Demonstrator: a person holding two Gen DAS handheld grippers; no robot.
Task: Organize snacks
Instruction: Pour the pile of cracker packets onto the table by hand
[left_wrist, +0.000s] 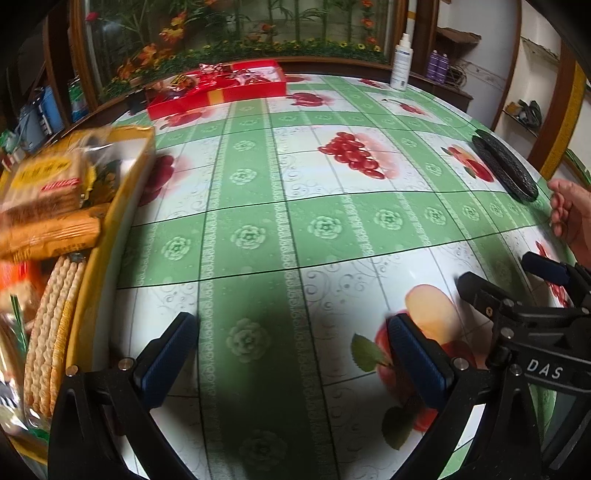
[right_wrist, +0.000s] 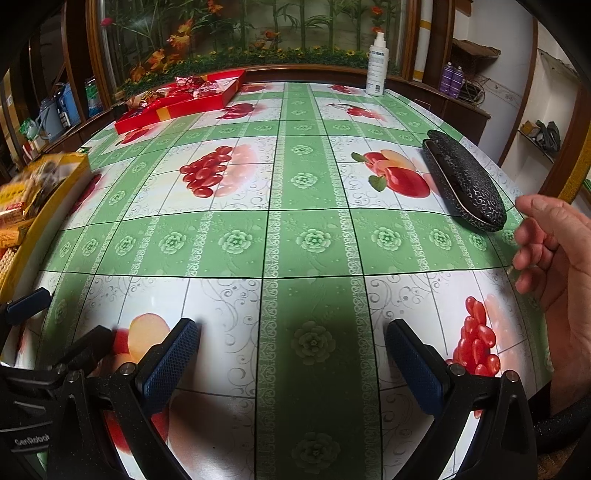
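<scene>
On right claw (left_wrist: 517, 280): "DAS"

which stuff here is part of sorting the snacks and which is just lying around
For the job:
yellow box with biscuit packs
red tray with wrapped sweets
left tool, open
right tool, open

Lying about:
black glasses case
white spray bottle

Green-and-white checked cloth with red fruit prints on the desk (right_wrist: 306, 236); red tray (right_wrist: 177, 107); yellow box (left_wrist: 125, 177); black silver-scrolled case (right_wrist: 465, 184).
</scene>
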